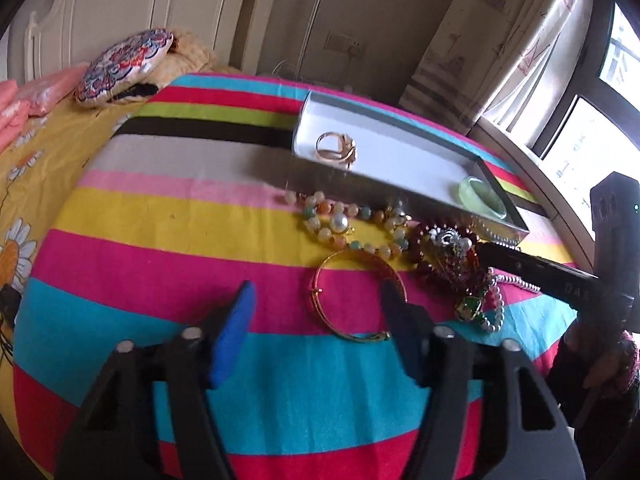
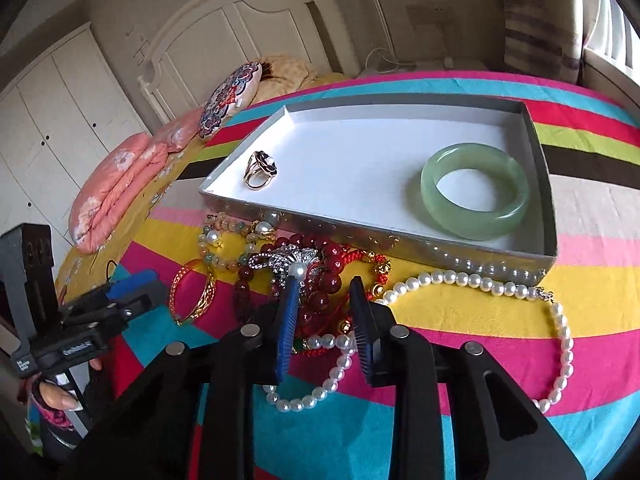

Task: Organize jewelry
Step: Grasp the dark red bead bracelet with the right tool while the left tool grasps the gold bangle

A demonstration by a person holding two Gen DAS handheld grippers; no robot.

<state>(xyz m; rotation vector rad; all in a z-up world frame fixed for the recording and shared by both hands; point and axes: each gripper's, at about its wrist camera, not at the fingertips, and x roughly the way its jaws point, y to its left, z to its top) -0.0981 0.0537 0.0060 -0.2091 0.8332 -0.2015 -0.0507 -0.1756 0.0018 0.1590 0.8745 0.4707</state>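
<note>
Inside silver tray [image 2: 536,152] on striped bed [image 2: 460,320]: jade bangle [image 2: 475,191], gold ring [image 2: 261,170]. Just before tray: bead pile with brooch [image 2: 288,264], pearl necklace [image 2: 500,288], gold bangle [image 1: 358,294]. Left gripper [image 1: 316,300] fingers apart, empty. Right gripper [image 2: 324,308] fingers part-spread over red beads [image 2: 328,276], gripping nothing.

pearl necklace [image 2: 460,280] partly behind tongs [image 2: 324,292]
</note>
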